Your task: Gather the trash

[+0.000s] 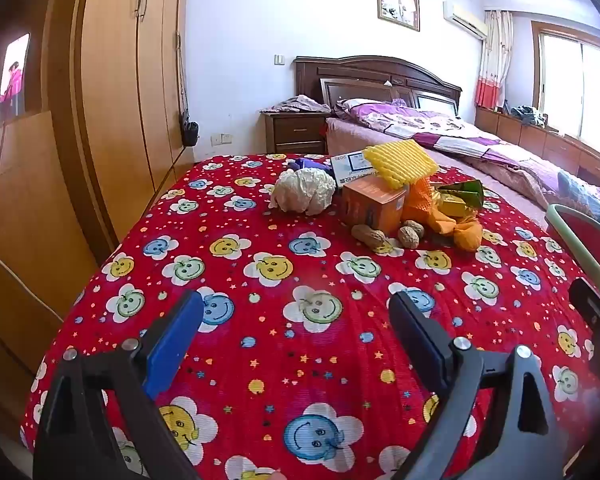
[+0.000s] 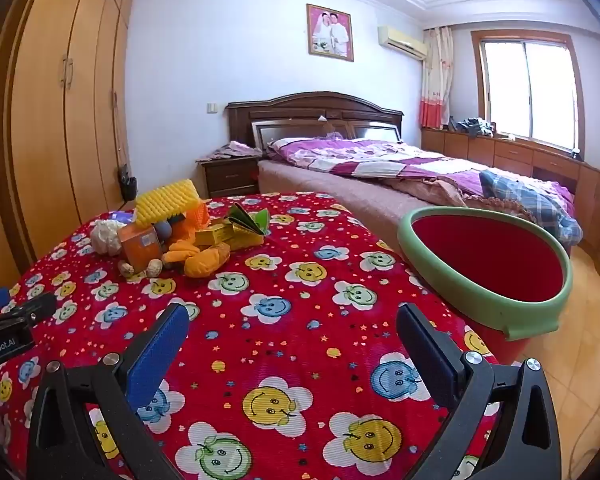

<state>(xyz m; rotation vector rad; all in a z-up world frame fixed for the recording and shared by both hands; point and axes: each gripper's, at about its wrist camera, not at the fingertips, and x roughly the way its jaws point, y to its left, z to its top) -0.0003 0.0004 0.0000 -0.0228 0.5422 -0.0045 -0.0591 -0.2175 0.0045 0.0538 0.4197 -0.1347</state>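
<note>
A pile of trash sits at the far end of a table with a red smiley-flower cloth [image 1: 260,280]: a crumpled white paper ball [image 1: 302,192], an orange box [image 1: 374,204], yellow foam netting [image 1: 400,162], orange mesh [image 1: 460,228], peanuts [image 1: 388,236] and gold and green wrappers [image 1: 458,196]. The same pile shows in the right wrist view [image 2: 172,232]. A red bin with a green rim [image 2: 488,272] stands at the table's right edge. My left gripper [image 1: 296,316] is open and empty over the near cloth. My right gripper [image 2: 292,328] is open and empty too, left of the bin.
A bed with purple bedding [image 2: 380,160] stands behind the table. A wooden wardrobe [image 1: 112,100] lines the left wall, with a dark nightstand [image 1: 296,132] beside the bed. Low cabinets [image 2: 520,156] run under the window at right.
</note>
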